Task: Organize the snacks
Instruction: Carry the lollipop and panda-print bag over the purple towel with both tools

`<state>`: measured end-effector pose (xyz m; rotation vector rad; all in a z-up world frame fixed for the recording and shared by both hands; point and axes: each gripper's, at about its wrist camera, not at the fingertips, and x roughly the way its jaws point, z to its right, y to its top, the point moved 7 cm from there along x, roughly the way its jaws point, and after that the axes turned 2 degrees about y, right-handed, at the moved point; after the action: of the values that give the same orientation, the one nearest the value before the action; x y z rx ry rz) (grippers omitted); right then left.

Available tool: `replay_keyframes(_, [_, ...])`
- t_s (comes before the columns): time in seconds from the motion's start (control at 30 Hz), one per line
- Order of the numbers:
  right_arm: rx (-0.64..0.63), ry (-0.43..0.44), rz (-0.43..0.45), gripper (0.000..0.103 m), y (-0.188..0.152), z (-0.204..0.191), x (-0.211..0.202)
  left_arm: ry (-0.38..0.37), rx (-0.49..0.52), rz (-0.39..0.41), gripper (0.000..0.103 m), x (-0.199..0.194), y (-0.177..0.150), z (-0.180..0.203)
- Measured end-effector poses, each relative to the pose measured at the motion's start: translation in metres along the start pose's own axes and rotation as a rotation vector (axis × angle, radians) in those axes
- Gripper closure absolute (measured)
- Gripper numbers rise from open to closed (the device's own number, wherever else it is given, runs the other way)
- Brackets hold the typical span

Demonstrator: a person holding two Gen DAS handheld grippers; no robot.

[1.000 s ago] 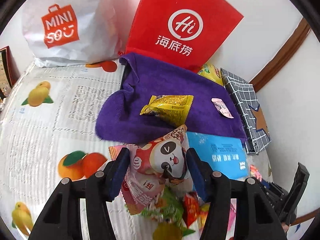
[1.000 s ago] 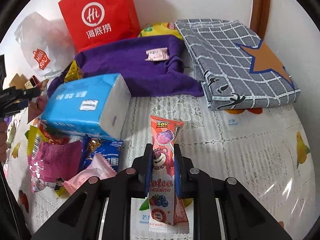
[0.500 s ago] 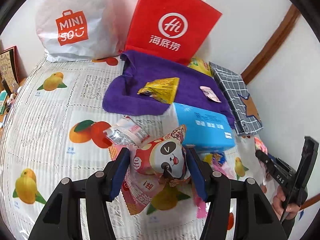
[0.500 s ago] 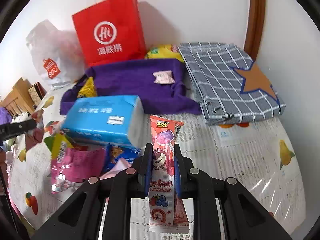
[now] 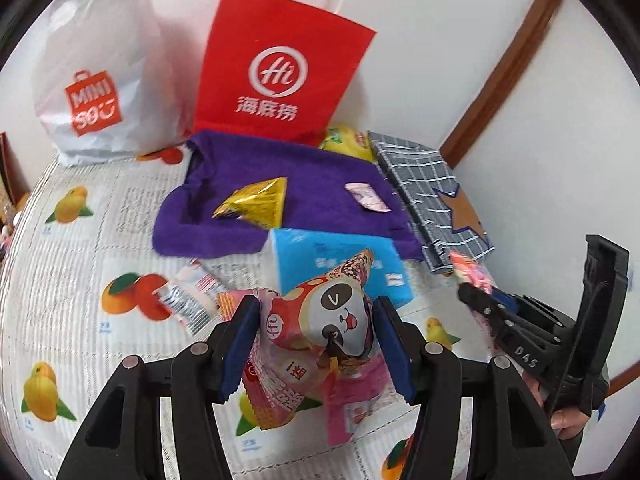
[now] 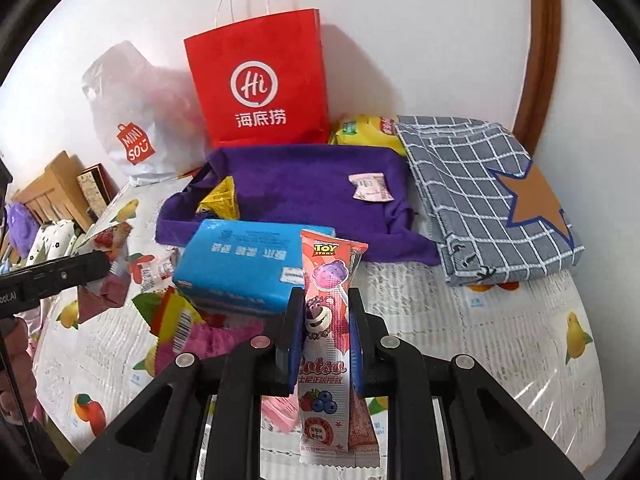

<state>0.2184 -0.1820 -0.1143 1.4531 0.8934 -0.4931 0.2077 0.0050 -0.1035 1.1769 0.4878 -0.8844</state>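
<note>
Left gripper (image 5: pixel 316 334): you are clamping its jaws on the panda snack bag (image 5: pixel 324 320), in front of the blue tissue pack (image 5: pixel 340 258).
Right gripper (image 6: pixel 322 334): you are pinching the lollipop packet (image 6: pixel 328 312), right of that pack.

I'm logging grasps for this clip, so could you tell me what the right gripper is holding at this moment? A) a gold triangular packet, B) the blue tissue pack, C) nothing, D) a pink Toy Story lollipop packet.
D: the right gripper is shut on the upright pink Toy Story lollipop packet; the blue tissue pack lies on the table beyond it.
</note>
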Motion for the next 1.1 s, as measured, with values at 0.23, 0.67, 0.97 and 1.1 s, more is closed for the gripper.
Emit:
replay_keyframes(0.23, [-0.020,-0.004,0.029,0.083,0.021,-0.008,0.000,-0.020,0.041,0.009,0.047,0.008,0.020,0.021])
replay_keyframes(0.67, [-0.022,-0.022,0.066,0.083,0.085,0.001,0.023,-0.010,0.070,0.042,0.047,0.024,0.074,0.024])
replay_keyframes(0.97, [-0.022,-0.018,0.081,0.083,0.128,0.004,0.053,0.030,0.057,0.074,0.047,0.040,0.124,0.001])
replay_keyframes(1.1, [-0.012,-0.019,0.082,0.083,0.144,0.010,0.068,0.037,0.043,0.077,0.047,0.053,0.143,-0.010])
